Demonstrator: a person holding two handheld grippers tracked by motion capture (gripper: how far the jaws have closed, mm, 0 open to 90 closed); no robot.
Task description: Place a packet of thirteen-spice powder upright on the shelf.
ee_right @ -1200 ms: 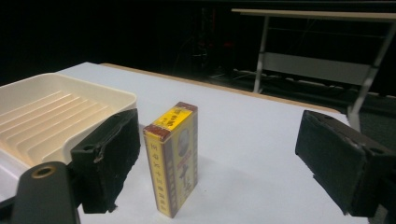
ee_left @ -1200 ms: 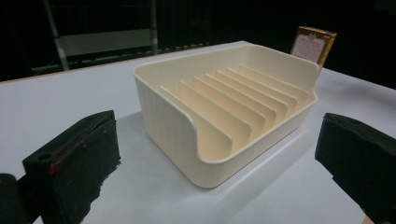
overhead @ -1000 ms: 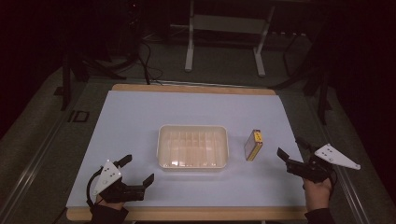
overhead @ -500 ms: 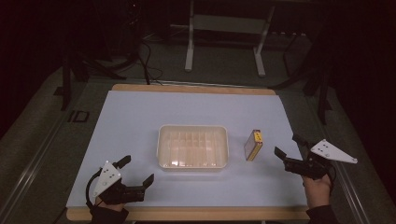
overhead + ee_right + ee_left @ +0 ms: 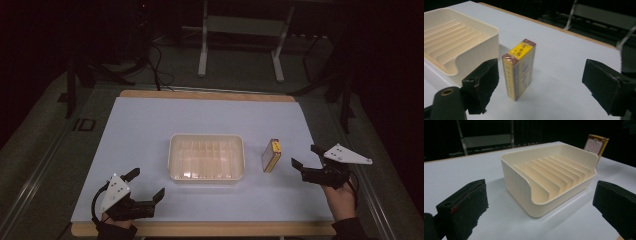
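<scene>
Facing the upright pack with jaws wide

From my remote seat I had the left gripper (image 5: 145, 187) low at the near left corner of the white table (image 5: 150, 125), its jaws spread wide and gripping nothing. It looked toward the cream tray (image 5: 207, 157), which sat at the middle of the table, well apart from that gripper. The tray's inside was split by a row of thin upright ribs into narrow slots, and I saw nothing lying in any of them; one end wall dipped in a scooped cut-out.

Just to the right of the tray, apart from it, stood the small pack (image 5: 271, 155) on one narrow edge. Its long axis ran away from me toward the far side of the table. In the right gripper view the pack (image 5: 520, 68) showed a yellow top panel with brown ends and dark print that I could not read.

At the right edge I held the right gripper (image 5: 305, 157), jaws wide apart and empty, aimed at the pack without touching it.
</scene>
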